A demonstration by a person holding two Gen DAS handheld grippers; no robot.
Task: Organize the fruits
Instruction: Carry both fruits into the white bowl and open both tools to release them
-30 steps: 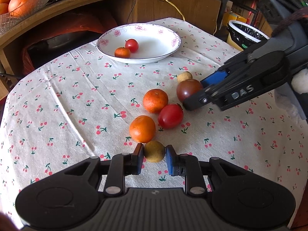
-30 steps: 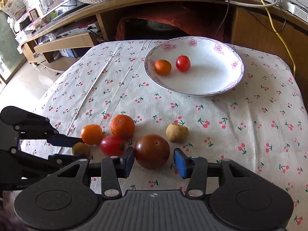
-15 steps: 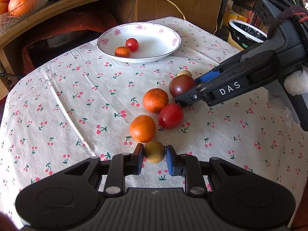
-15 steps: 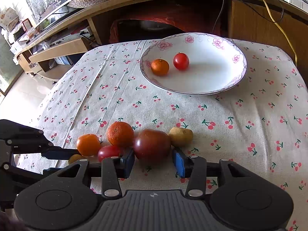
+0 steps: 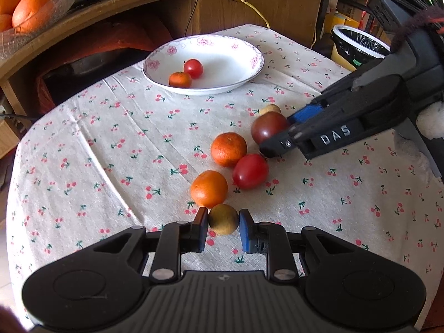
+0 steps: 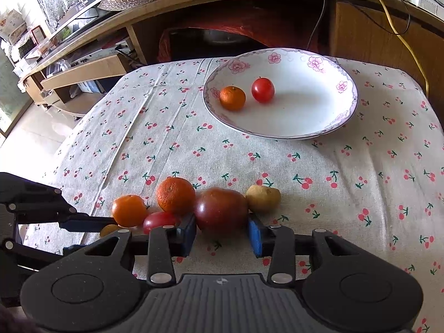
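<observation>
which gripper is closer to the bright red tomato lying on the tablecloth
Right. The right gripper has its near fingertip almost touching the red tomato, straddling the dark tomato just beyond. The left gripper sits farther back, around the small brown fruit.

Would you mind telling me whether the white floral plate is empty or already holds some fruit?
Not empty: the white floral plate holds a small orange mandarin and a small red tomato, side by side near its left half.
</observation>
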